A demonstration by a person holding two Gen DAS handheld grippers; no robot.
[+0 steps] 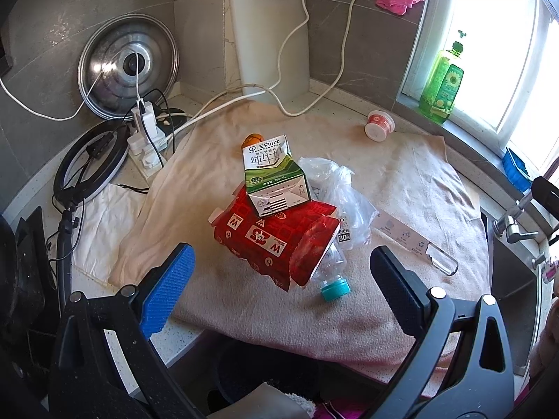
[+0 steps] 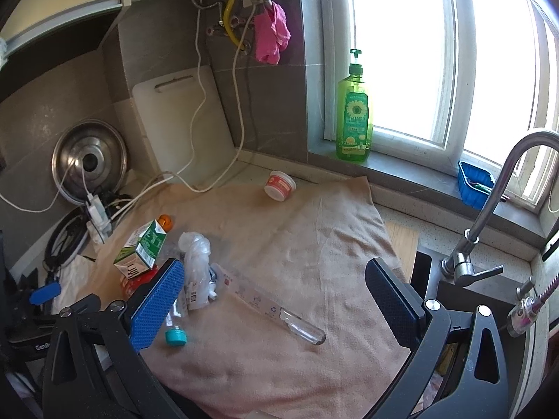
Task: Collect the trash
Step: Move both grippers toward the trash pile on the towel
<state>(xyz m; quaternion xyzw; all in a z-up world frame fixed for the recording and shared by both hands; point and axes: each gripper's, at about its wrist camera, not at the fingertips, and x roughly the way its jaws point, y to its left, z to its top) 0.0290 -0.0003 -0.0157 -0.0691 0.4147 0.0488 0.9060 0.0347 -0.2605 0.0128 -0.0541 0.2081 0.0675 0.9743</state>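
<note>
On a beige towel [image 1: 401, 171] lies a pile of trash. A green-and-white milk carton [image 1: 274, 174] rests on a red snack bag [image 1: 269, 241]. Beside them are a crumpled clear plastic bag [image 1: 335, 188], a clear bottle with a teal cap [image 1: 335, 288], and a long clear wrapper [image 1: 419, 248]. A small red-and-white cup [image 1: 379, 125] lies tipped at the far side. My left gripper [image 1: 279, 293] hovers open just before the red bag. My right gripper [image 2: 276, 300] is open above the wrapper [image 2: 279, 309], with the carton [image 2: 141, 248] and teal cap [image 2: 175, 336] to its left.
A pot lid [image 1: 127, 64], a white cutting board [image 1: 269, 35], cables and a power strip [image 1: 150, 129] stand at the back. A green soap bottle [image 2: 353, 111] is on the windowsill. A faucet [image 2: 489, 216] and sink are at the right. A dark bin [image 1: 265, 373] sits below the counter edge.
</note>
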